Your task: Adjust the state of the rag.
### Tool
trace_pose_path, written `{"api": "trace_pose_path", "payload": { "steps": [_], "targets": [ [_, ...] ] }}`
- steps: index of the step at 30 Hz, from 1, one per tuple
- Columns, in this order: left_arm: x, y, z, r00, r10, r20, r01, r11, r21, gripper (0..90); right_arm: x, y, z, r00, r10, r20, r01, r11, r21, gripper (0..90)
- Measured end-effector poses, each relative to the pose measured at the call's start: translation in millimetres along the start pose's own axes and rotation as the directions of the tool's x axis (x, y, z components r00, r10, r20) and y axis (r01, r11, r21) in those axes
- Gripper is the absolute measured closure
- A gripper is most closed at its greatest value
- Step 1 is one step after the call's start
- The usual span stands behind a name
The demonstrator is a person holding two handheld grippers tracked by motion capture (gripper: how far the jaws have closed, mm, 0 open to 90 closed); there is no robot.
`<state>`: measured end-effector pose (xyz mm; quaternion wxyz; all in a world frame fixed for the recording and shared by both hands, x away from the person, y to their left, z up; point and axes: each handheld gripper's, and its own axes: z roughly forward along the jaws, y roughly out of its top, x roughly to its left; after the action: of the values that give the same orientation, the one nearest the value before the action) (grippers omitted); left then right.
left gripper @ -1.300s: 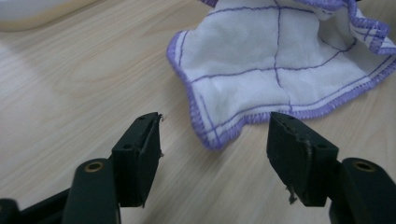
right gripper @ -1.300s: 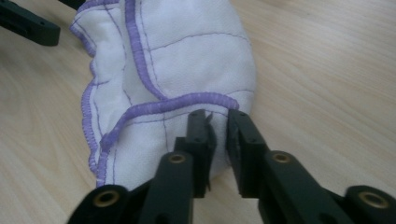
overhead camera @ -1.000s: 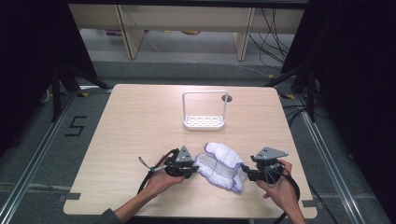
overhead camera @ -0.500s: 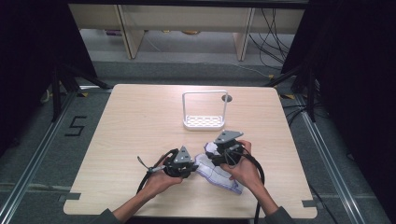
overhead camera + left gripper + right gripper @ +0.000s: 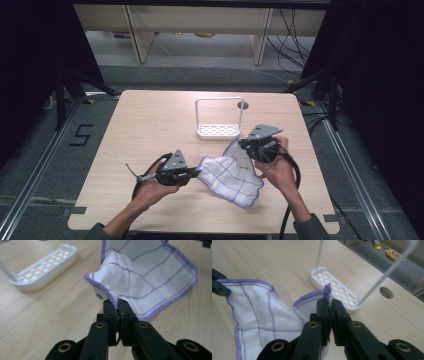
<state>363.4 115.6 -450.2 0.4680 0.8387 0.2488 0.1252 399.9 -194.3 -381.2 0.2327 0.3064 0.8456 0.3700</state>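
A white cloth [image 5: 230, 172] with purple grid lines and purple hem hangs stretched between my two grippers above the wooden table [image 5: 150, 125]. My left gripper [image 5: 194, 174] is shut on the hem at the cloth's near-left corner; in the left gripper view its jaws [image 5: 117, 303] have just closed tighter on the cloth [image 5: 150, 277]. My right gripper [image 5: 244, 145] holds the far-right corner higher. In the right gripper view its jaws [image 5: 329, 302] have just closed on the purple hem of the cloth [image 5: 257, 312].
A white slotted rack [image 5: 219, 130] with a tall wire handle stands just behind the cloth, close to the right gripper; it also appears as the rack [image 5: 42, 270] and the rack [image 5: 337, 290]. A round cable hole [image 5: 243, 105] lies behind it. Dark floor surrounds the table.
The right gripper went from the cloth's right side to its far corner, shut on it and lifted. The crumpled cloth is now pulled open between both grippers, which rose.
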Motion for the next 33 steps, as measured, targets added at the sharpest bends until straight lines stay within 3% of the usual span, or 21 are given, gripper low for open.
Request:
{"api": "trace_pose_path", "payload": {
  "steps": [1, 2, 3, 5, 6, 9, 10, 11, 13, 14, 15, 16, 18, 19, 20, 21, 22, 23, 26, 31, 33],
  "targets": [
    [0.0, 0.0, 0.0, 1.0, 0.0, 0.0, 0.0, 1.0, 0.0, 85.8, -4.6, -0.4, -5.5, 0.9999, 0.012, 0.001, -0.012, 1.0, -0.017, 86.2],
    [3.8, 1.4, -17.4, 0.9999, -0.013, -0.002, 0.013, 0.9997, -0.02, 85.8, -12.2, -1.9, -13.2, 0.9994, 0.035, 0.005, -0.035, 0.999, -0.038, 86.2],
    [5.9, 1.4, -24.7, 0.9998, -0.017, -0.008, 0.017, 0.9994, -0.03, 85.8, -16.7, -3.6, -16.6, 0.9987, 0.051, 0.004, -0.051, 0.998, -0.044, 86.2],
    [8.8, 1.1, -29.8, 0.9998, -0.014, -0.016, 0.014, 0.9991, -0.041, 85.7, -22.0, -6.3, -19.0, 0.9973, 0.073, -0.001, -0.073, 0.996, -0.05, 86.2],
    [16.5, -1.3, -34.8, 0.9984, -0.028, -0.048, 0.026, 0.9991, -0.032, 85.7, -32.2, -15.7, -16.2, 0.9912, 0.132, 0.0, -0.132, 0.99, -0.044, 86.2],
    [33.2, -15.7, -26.8, 0.9938, -0.077, -0.08, 0.077, 0.997, -0.004, 85.7, -45.6, -34.2, -1.0, 0.9824, 0.185, 0.029, -0.184, 0.983, -0.012, 86.2],
    [37.2, -21.4, -23.5, 0.9924, -0.09, -0.084, 0.091, 0.9958, 0.01, 85.6, -48.0, -42.4, 5.7, 0.9748, 0.221, 0.031, -0.221, 0.975, 0.013, 86.2],
    [41.5, -30.8, -17.2, 0.9905, -0.107, -0.086, 0.11, 0.9932, 0.036, 85.6, -51.6, -48.8, 11.5, 0.9751, 0.219, 0.038, -0.22, 0.975, 0.032, 86.2],
    [43.7, -43.4, -9.3, 0.992, -0.099, -0.079, 0.106, 0.9897, 0.096, 85.6, -57.9, -65.0, 23.9, 0.9672, 0.249, 0.052, -0.252, 0.965, 0.076, 86.2],
    [42.8, -46.9, -6.6, 0.9917, -0.105, -0.074, 0.113, 0.9882, 0.104, 85.6, -61.0, -73.1, 30.3, 0.964, 0.262, 0.049, -0.266, 0.957, 0.116, 86.1],
    [42.8, -46.9, -6.6, 0.9917, -0.105, -0.074, 0.113, 0.9882, 0.104, 85.5, -62.5, -78.1, 34.5, 0.964, 0.26, 0.053, -0.265, 0.956, 0.129, 86.1],
    [40.9, -53.7, -2.9, 0.9942, -0.085, -0.066, 0.094, 0.9847, 0.146, 85.5, -64.3, -85.7, 40.9, 0.9651, 0.253, 0.066, -0.261, 0.952, 0.163, 86.1],
    [37.8, -55.3, -1.5, 0.9934, -0.098, -0.06, 0.106, 0.9842, 0.142, 85.4, -65.2, -91.6, 45.6, 0.9678, 0.243, 0.067, -0.251, 0.951, 0.183, 86.0],
    [32.9, -57.5, -2.2, 0.9941, -0.096, -0.05, 0.103, 0.9833, 0.15, 85.4, -63.3, -94.0, 48.7, 0.9623, 0.262, 0.073, -0.271, 0.948, 0.167, 85.9],
    [30.7, -58.4, -3.2, 0.9955, -0.09, -0.03, 0.094, 0.9837, 0.153, 85.4, -64.2, -94.2, 47.2, 0.9676, 0.241, 0.076, -0.252, 0.946, 0.206, 85.5],
    [25.8, -60.0, -3.0, 0.993, -0.116, -0.026, 0.118, 0.9835, 0.137, 85.4, -64.2, -95.4, 48.2, 0.9698, 0.226, 0.092, -0.241, 0.947, 0.215, 84.9],
    [25.8, -60.0, -3.0, 0.993, -0.116, -0.026, 0.118, 0.9835, 0.137, 85.4, -65.5, -96.4, 49.4, 0.9736, 0.208, 0.095, -0.223, 0.953, 0.205, 84.8],
    [16.1, -63.6, -4.2, 0.9938, -0.112, 0.0, 0.11, 0.9836, 0.143, 85.3, -64.6, -96.4, 49.8, 0.969, 0.226, 0.1, -0.242, 0.948, 0.206, 84.6],
    [1.4, -70.2, -6.9, 0.9937, -0.109, 0.025, 0.104, 0.9823, 0.156, 85.3, -63.4, -98.7, 57.7, 0.9704, 0.219, 0.102, -0.236, 0.946, 0.22, 84.4],
    [-15.0, -77.5, -12.4, 0.9933, -0.108, 0.042, 0.101, 0.9838, 0.148, 85.3, -66.5, -97.9, 67.2, 0.9707, 0.225, 0.084, -0.238, 0.948, 0.21, 84.4],
    [-30.1, -80.0, -15.5, 0.9923, -0.111, 0.056, 0.102, 0.984, 0.146, 85.2, -69.5, -94.8, 73.1, 0.9731, 0.219, 0.07, -0.229, 0.954, 0.191, 84.5]
  ]
}}
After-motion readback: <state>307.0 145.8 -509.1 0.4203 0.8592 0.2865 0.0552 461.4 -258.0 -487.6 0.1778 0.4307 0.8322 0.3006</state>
